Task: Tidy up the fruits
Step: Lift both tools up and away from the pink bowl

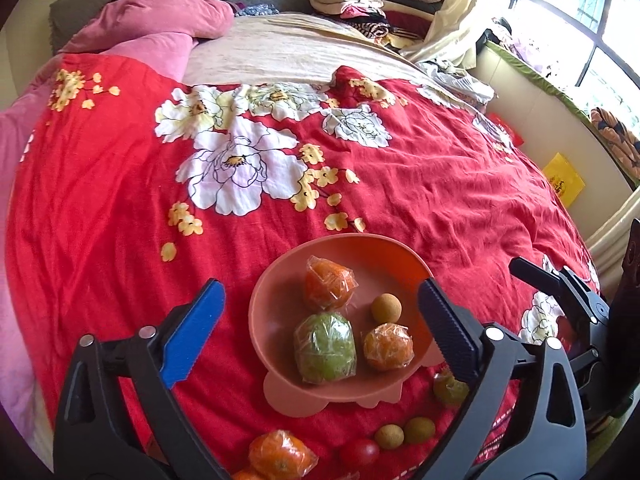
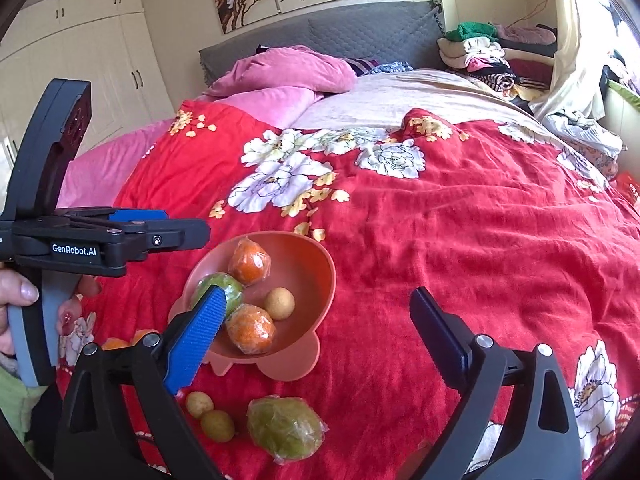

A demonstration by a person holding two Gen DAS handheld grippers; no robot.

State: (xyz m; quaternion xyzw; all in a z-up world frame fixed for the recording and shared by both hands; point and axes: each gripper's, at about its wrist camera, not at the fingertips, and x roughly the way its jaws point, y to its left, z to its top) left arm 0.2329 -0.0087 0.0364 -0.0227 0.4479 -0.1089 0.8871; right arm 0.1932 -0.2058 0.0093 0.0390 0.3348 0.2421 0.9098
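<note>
Jaws of both the left gripper (image 1: 320, 332) and right gripper (image 2: 316, 340) stand wide apart, nothing between them. On the bed's red quilt (image 1: 440, 184), the pink bowl (image 1: 340, 248) holds two wrapped oranges (image 1: 329, 285), one wrapped green fruit (image 1: 325, 348) and a small tan fruit (image 1: 385, 309). More fruit lies on the quilt just beside the bowl, including a green fruit (image 2: 285, 427).

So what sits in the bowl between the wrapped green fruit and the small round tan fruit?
Nothing: bare bowl floor lies between the green fruit and the tan fruit; the left wrist view shows it best.
</note>
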